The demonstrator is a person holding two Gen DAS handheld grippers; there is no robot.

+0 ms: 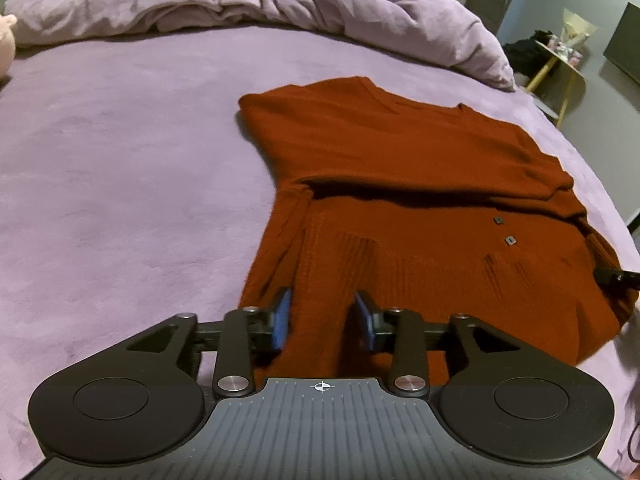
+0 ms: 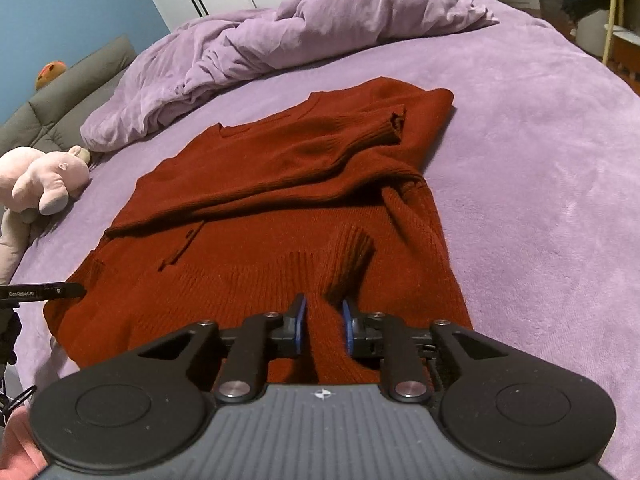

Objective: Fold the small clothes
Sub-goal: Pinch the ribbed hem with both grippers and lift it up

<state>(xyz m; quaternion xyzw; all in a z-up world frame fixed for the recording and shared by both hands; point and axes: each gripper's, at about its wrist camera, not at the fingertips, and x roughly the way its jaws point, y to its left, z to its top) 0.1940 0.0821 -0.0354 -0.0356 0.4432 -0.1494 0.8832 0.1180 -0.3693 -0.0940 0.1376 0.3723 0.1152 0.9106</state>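
A rust-red knit sweater (image 1: 400, 168) lies flat on the purple bed, sleeves folded across its body; it also shows in the right wrist view (image 2: 280, 208). My left gripper (image 1: 322, 316) is open, its blue pads on either side of the sweater's hem near the left corner. My right gripper (image 2: 324, 322) is open with a narrower gap, over the hem near the right side, just behind a ribbed cuff (image 2: 352, 260). The right gripper's tip shows at the right edge of the left wrist view (image 1: 616, 278), and the left gripper's finger at the left edge of the right wrist view (image 2: 44, 292).
A crumpled purple duvet (image 2: 280, 32) lies at the far side of the bed (image 1: 120, 160). A pink plush toy (image 2: 44, 184) sits at the bed's left edge by a grey headboard (image 2: 64, 96). A yellow-legged side table (image 1: 560, 64) stands beyond the bed.
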